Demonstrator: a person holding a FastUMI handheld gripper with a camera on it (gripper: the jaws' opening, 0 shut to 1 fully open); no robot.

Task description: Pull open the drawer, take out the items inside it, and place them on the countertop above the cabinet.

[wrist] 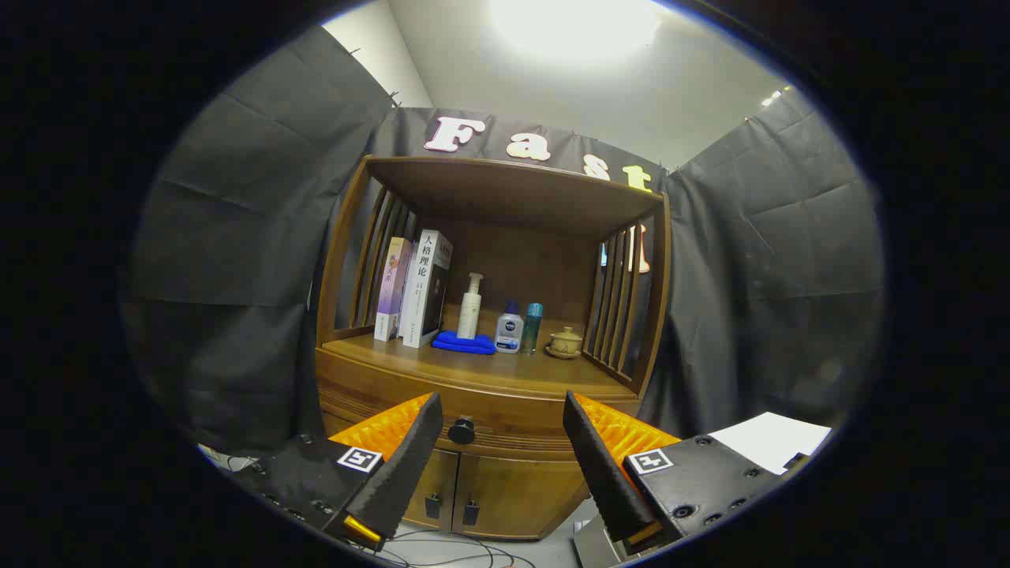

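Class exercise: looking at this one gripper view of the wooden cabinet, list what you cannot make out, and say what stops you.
- Drawer contents: hidden, the drawer is shut behind its knob.
- Lower doors: partly covered by the open claw and its fingers.
- Small bottles on the countertop: too small to identify.
- Blue cloth: folds unclear.

I inspected the wooden cabinet (489,410), which stood beyond my fingers (410,450) at twelve o'clock; they were spread apart, holding nothing. On its countertop (544,377) I noted two books (414,289) upright at ten o'clock, against the slatted side. A folded blue cloth (464,342) lay just beside them, a white pump bottle (470,308) behind it. Toward three o'clock stood a small white bottle (509,329), a teal bottle (533,327) touching it, then a lidded ceramic cup (566,342) on a saucer.
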